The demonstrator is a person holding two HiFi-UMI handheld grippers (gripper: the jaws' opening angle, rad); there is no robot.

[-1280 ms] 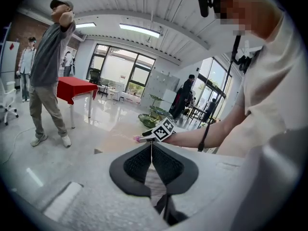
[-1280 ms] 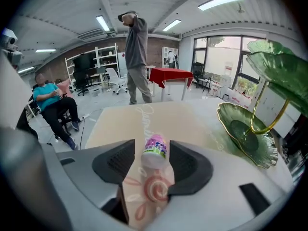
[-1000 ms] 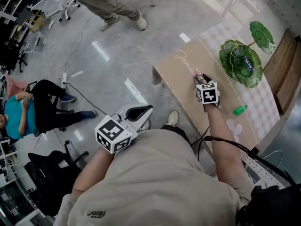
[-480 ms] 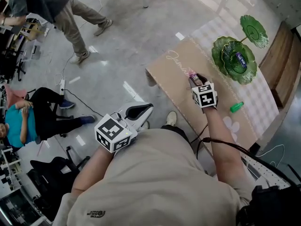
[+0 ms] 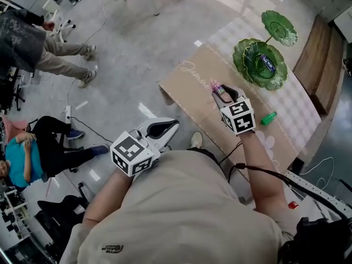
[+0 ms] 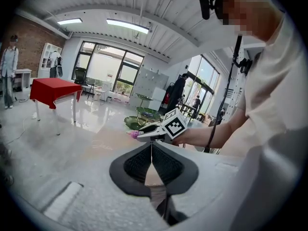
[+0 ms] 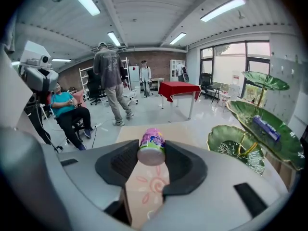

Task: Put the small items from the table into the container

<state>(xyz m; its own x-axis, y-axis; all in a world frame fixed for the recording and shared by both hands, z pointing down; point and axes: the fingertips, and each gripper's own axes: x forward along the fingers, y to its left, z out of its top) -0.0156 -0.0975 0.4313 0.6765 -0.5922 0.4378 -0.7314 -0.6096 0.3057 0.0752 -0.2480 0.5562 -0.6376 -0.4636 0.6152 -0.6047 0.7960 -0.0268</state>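
Holding a small pink-and-green cylindrical bottle [image 7: 152, 147] between its pads, the right gripper [image 5: 219, 90] has its jaws at a middling width, pressed against the bottle's two sides. The bottle lies nearly along the jaws, its pale base towards the camera. It hangs above the tan mat with pale script lettering [image 5: 193, 87] that covers the near end of the surface, short of the container.

The container is a green leaf-shaped tiered dish stand [image 5: 247, 70] on the pale checked cloth [image 5: 297, 100] beyond the mat. Its broad dish holds one blue-wrapped oblong item [image 5: 267, 64]. A smaller green leaf dish [image 5: 279, 27] stands higher and farther back on a thin stem; nothing can be made out in it. The right gripper view also shows a lower leaf dish [image 7: 234, 144] around a gold stem, in which nothing can be made out either.

A small green capped item [image 5: 268, 118] lies on the checked cloth, to the right of the right gripper and well apart from the dishes.

The left gripper [image 6: 152, 150] has its jaws closed together with nothing between them. It is held off the surface, over the grey floor [image 5: 126, 65] at the person's left side.

Two other people are on that floor, one seated [image 5: 25, 150] and one standing [image 5: 38, 45].
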